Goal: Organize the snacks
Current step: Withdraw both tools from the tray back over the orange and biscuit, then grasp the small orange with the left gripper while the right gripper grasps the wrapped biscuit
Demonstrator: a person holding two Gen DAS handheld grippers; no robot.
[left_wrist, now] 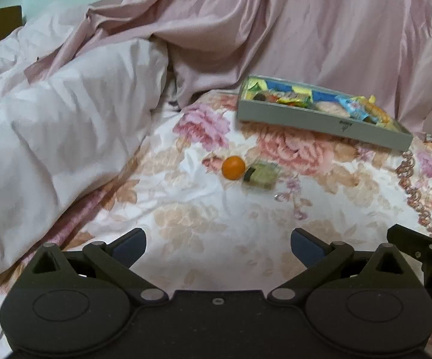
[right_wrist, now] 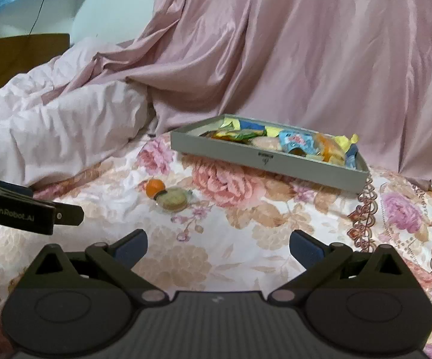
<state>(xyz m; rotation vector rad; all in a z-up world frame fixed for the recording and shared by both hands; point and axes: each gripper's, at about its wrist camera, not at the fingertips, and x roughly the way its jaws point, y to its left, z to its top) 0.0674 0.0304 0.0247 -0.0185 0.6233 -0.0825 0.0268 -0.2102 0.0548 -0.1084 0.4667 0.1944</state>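
2 snacks lie loose on the floral bedspread (left_wrist: 204,209): a small orange ball-shaped item (left_wrist: 233,167) (fruit or sweet, too small to tell) and, touching it on its right, a clear-wrapped round biscuit (left_wrist: 260,175) with a dark end. In the right wrist view the same pair shows as the orange piece (right_wrist: 154,187) and the wrapped biscuit (right_wrist: 172,199), again pressed together.

Behind them, well apart from both, sits a shallow grey tray (left_wrist: 305,116) resting on the bed near a draped pink sheet (left_wrist: 320,24). It is filled with snack packets (left_wrist: 293,97) in yellow, blue and orange wrappers; from the right side the tray (right_wrist: 245,155) shows a small dark logo on its front wall. A rumpled pale duvet (left_wrist: 60,125) is heaped on the left.

The left tongs (left_wrist: 218,246) are spread wide with nothing between the blue pads, hovering above the bedspread, short of the 2 loose snacks. The right tongs (right_wrist: 218,246) are likewise spread apart and empty, at a similar height. The left unit's black body also shows at the left edge of the right wrist view.
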